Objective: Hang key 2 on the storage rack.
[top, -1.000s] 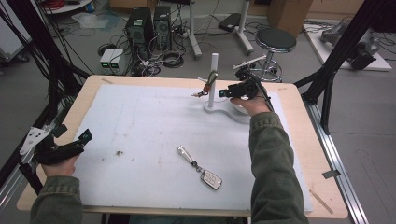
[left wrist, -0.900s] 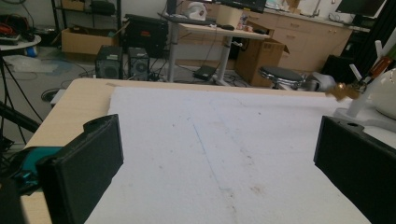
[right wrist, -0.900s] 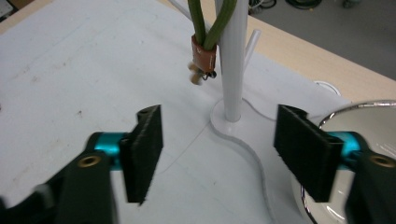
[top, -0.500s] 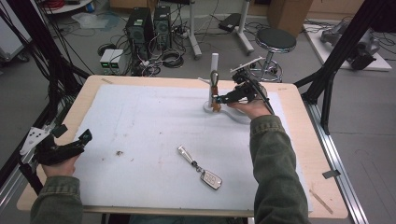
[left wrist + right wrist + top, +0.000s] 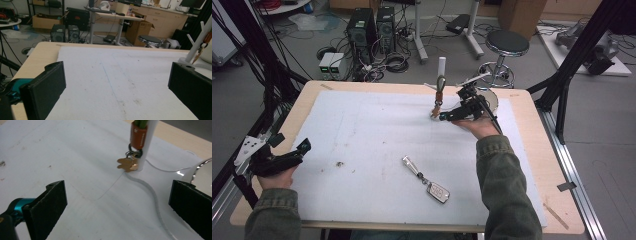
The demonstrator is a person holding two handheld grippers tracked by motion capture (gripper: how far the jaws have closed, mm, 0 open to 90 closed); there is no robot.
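A wooden counter (image 5: 557, 200) covered by a white mat (image 5: 377, 135) is seen on a grey floor (image 5: 607, 125). Beyond its far edge, two black computer towers (image 5: 372, 25) and tangled cables (image 5: 394, 62) are found, with a round black stool (image 5: 508, 44) beside white desk legs (image 5: 419, 30). Black frame posts (image 5: 574, 55) are set at both sides. Cardboard boxes (image 5: 136, 31) and pale cabinets (image 5: 160, 17) are seen farther back.
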